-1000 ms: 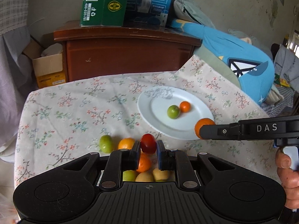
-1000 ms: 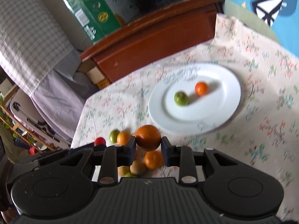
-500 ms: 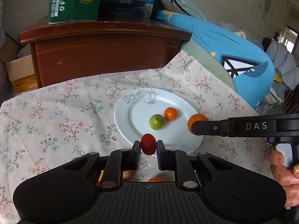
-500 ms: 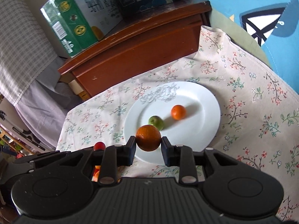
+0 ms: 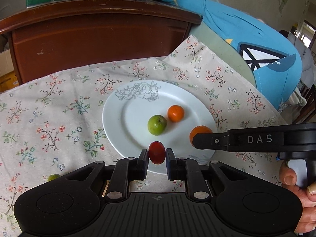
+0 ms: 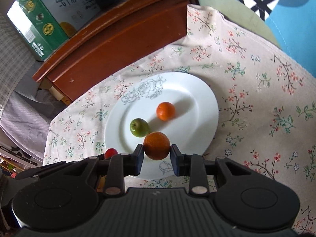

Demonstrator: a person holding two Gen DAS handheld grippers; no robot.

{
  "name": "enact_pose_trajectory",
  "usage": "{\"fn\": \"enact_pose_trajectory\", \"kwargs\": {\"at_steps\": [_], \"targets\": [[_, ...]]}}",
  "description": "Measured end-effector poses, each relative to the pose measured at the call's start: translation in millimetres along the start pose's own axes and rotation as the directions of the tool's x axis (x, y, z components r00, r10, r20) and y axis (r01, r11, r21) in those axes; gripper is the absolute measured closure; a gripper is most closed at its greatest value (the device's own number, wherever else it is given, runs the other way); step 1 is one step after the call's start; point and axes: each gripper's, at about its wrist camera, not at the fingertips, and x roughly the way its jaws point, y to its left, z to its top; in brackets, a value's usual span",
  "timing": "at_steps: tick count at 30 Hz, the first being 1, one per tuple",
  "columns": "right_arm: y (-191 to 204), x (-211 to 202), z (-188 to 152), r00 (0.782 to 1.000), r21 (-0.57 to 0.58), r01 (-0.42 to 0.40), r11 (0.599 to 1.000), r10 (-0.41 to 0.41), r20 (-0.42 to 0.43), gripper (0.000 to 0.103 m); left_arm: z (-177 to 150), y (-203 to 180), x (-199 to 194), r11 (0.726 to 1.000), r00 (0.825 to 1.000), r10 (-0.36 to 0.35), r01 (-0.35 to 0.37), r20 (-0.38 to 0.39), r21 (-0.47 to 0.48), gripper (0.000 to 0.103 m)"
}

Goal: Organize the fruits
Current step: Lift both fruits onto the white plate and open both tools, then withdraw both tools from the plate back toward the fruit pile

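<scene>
Both wrist views angled down, near, sharing plate (image 5: pixel 114 118).

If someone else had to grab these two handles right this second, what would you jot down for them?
Left gripper: shut on a small red fruit, over the near rim of the white plate.
Right gripper: shut on the large orange, also above the plate's near edge.
Done: a green fruit and a small orange lie on the plate.
Left: set down both held fruits; another green fruit waits on the tablecloth.

Left tongs (image 5: pixel 157 155), right tongs (image 6: pixel 157 154) clamped, angled down.
</scene>
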Motion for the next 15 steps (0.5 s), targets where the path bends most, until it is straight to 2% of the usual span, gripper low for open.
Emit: {"fn": "enact_pose_trajectory", "kwargs": {"at_steps": [5,7,10,12,15], "targets": [[0.1,-0.1,1.0,1.000,-0.001,0.013,1.000,-0.013,0.017,0.071,1.4,-5.3,0.5,1.000,1.000,0.006,-0.006,0.009,0.016,0.084],[-0.1,-2.0,2.1,1.000,0.004,0.009,1.000,-0.009,0.027,0.071,1.9,-7.0,-2.6,1.000,1.000,0.006,-0.006,0.018,0.016,0.076],[0.8,-4.9,3.8,0.999,0.001,0.010,1.000,-0.010,0.042,0.071,3.3,-10.2,-11.2,1.000,0.999,0.013,-0.014,0.045,0.020,0.058],[1.0,-6.6,4.3,0.999,0.005,0.004,1.000,-0.004,0.046,0.071,4.1,-12.0,-19.5,0.999,0.997,0.029,-0.030,0.068,0.015,0.040],[0.9,-7.9,4.1,0.999,0.010,-0.007,1.000,0.006,0.046,0.071,5.5,-12.2,-32.7,0.998,0.995,0.057,-0.057,0.083,0.005,0.032]]}}
